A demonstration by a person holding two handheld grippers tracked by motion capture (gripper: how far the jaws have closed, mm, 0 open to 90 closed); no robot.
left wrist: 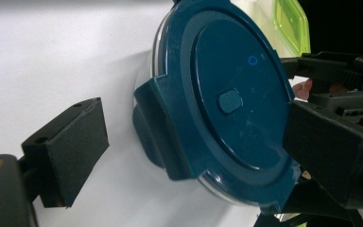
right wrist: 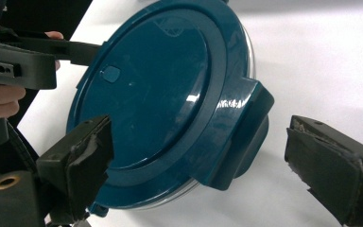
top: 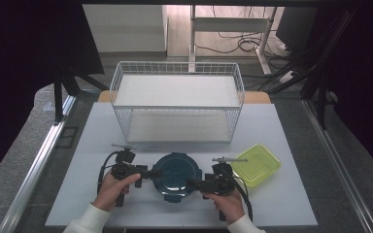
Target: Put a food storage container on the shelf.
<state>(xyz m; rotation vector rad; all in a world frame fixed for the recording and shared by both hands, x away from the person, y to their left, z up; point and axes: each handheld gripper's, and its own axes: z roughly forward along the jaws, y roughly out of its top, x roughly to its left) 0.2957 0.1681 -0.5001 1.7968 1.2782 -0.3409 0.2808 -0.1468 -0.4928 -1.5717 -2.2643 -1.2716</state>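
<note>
1. Bracketing the round blue container [top: 177,174] near the bench's front edge, at mid-width: left claw [top: 151,173] and right claw [top: 192,184] both wide, each straddling a side latch.
2. Probably closing in for a two-sided grasp; needing each latch centred between the jaws before clamping.

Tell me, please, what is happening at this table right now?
A person is working on a round container with a dark blue lid at the near edge of the white table, one gripper on each side. The left gripper and the right gripper both have open jaws set around the lid's clip tabs, neither closed on it. A green-lidded box lies to the right, and a white wire rack stands behind.
</note>
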